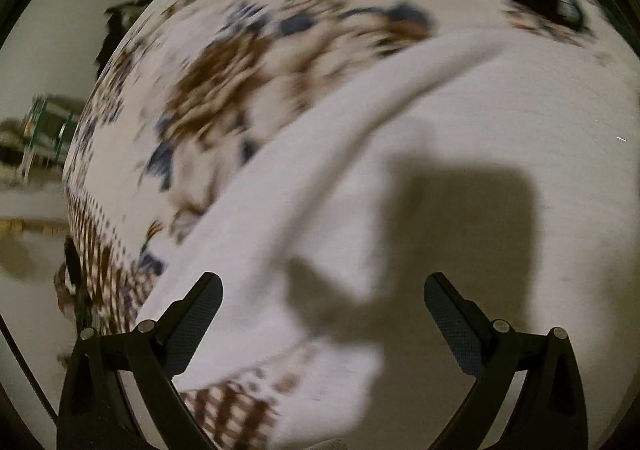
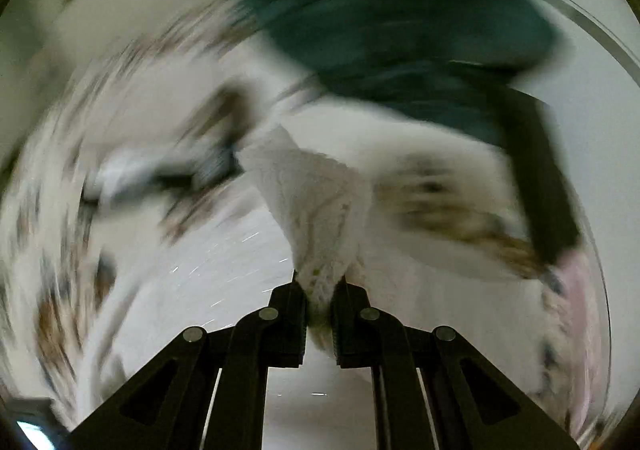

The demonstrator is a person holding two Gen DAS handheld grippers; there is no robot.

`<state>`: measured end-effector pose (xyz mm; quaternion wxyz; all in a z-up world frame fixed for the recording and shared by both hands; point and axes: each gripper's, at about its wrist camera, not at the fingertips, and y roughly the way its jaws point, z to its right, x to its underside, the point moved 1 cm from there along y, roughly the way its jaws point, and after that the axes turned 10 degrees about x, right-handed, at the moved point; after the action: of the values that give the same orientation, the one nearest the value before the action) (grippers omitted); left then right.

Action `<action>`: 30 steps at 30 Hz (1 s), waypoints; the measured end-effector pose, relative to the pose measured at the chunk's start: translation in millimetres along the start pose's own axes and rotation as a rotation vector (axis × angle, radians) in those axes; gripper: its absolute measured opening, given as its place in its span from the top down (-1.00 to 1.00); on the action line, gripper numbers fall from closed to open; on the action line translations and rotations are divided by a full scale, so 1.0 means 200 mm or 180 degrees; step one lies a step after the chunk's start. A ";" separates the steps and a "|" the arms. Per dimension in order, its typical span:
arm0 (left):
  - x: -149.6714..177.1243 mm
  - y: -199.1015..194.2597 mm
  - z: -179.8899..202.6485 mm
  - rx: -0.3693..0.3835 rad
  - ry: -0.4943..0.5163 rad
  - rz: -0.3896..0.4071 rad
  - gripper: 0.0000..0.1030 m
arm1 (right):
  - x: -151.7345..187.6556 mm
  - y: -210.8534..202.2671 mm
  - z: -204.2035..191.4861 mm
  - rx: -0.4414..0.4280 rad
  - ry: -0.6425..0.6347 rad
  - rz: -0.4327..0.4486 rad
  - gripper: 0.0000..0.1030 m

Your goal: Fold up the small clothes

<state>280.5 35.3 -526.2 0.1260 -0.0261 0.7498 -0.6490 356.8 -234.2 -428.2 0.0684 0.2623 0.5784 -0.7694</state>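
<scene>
A small white garment (image 1: pixel 460 154) lies spread on a floral bedsheet (image 1: pixel 224 90), with one folded edge running diagonally across it. My left gripper (image 1: pixel 322 290) is open and empty just above the white cloth, casting a shadow on it. My right gripper (image 2: pixel 320 290) is shut on a bunched corner of the white knitted garment (image 2: pixel 316 202) and holds it lifted. The right wrist view is heavily blurred by motion.
A dark teal cloth (image 2: pixel 392 22) lies beyond the held garment in the right wrist view. A pinkish item (image 2: pixel 572 278) shows at the right edge. The floor and a green object (image 1: pixel 48 126) lie left of the bed.
</scene>
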 end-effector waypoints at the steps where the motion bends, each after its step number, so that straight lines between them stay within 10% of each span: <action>1: 0.00 0.02 -0.04 -0.0019 -0.0042 -0.0015 -1.00 | 0.04 0.05 -0.21 -0.0032 -0.0240 -0.0022 0.81; 7: 0.02 0.10 -0.30 -0.0056 -0.0324 -0.0034 -1.00 | 0.30 0.08 -1.03 -0.0102 -0.1258 0.0124 0.81; 13: 0.02 0.10 -0.47 0.0014 -0.0489 -0.0054 -1.00 | 0.42 0.11 -1.24 -0.0199 -0.1671 -0.0119 0.78; 15: 0.04 0.07 -0.54 0.0082 -0.0543 -0.0055 -1.00 | 0.38 0.11 -1.12 -0.0461 -0.1566 -0.0429 0.58; 17: 0.08 0.01 -0.64 0.0211 -0.0668 -0.0047 -1.00 | 0.36 0.12 -0.96 -0.0990 -0.1240 -0.0795 -0.34; 18: 0.13 -0.03 -0.72 0.0299 -0.0790 -0.0043 -1.00 | 0.35 0.11 -0.89 -0.1071 -0.1133 -0.0840 -0.44; 24: 0.49 -0.14 -1.22 0.0453 -0.1480 -0.0079 -1.00 | 0.40 0.07 -0.41 -0.0957 -0.0655 -0.1109 -0.45; 30: 0.72 0.20 -1.40 0.0825 -0.2063 -0.0579 -0.99 | 0.59 0.15 -0.22 -0.0701 -0.0446 -0.1483 -0.45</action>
<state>83.9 283.2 -552.2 0.3012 -0.2809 0.5770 -0.7053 281.8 -179.0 -519.2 -0.0425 0.0591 0.6973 -0.7131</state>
